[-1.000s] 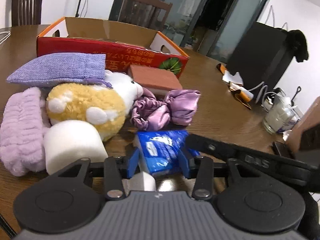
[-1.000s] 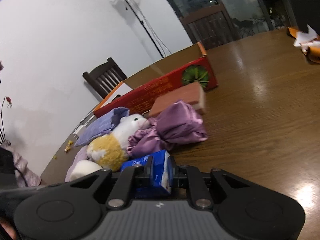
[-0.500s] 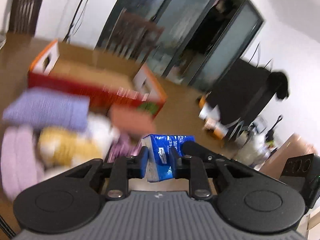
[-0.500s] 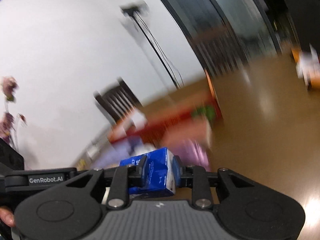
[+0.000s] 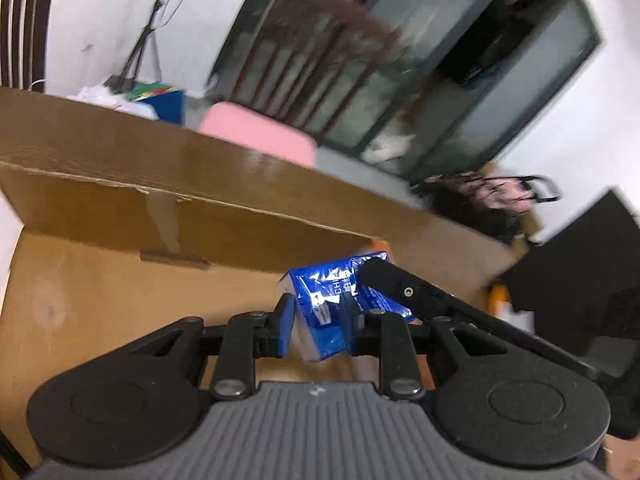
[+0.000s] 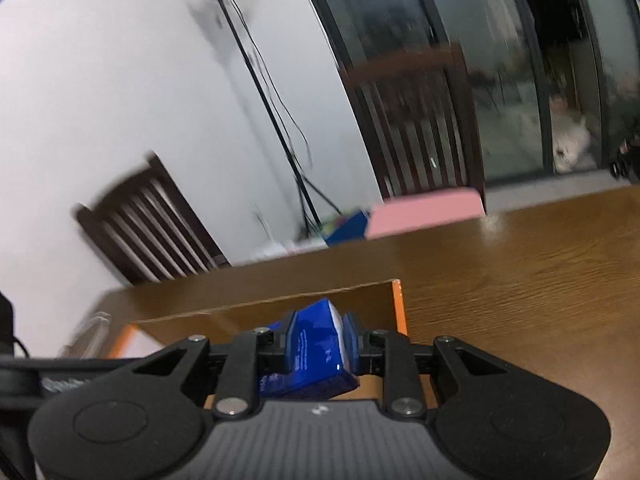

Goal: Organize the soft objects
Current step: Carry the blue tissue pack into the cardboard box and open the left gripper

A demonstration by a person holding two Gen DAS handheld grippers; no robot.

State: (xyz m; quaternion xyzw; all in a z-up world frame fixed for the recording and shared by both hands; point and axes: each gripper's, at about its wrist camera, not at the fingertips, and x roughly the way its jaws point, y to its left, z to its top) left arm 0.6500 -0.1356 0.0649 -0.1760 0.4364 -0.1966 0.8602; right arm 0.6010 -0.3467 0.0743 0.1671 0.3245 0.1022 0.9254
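A blue tissue pack (image 5: pixel 320 316) hangs between both grippers over the open cardboard box (image 5: pixel 100 300). My left gripper (image 5: pixel 320 330) is shut on the pack's near end, its blue pads pressing both sides. One black finger (image 5: pixel 404 292) of the other gripper reaches in from the right onto the same pack. In the right wrist view, my right gripper (image 6: pixel 320 340) is shut on the tissue pack (image 6: pixel 316 348), above the box's orange-edged corner (image 6: pixel 396 304). The box floor is bare brown cardboard. The other soft things are out of view.
The box stands on a brown wooden table (image 6: pixel 520 280). Behind the table are dark wooden chairs (image 6: pixel 152 232), one with a pink cushion (image 6: pixel 424 212), a light stand (image 6: pixel 260 80) and glass doors. A black bulky object (image 5: pixel 580 260) is at the right.
The left jaws closed on the blue pack. Both grippers lifted it off the table, away from the pile of soft things, and carried it over the open box.
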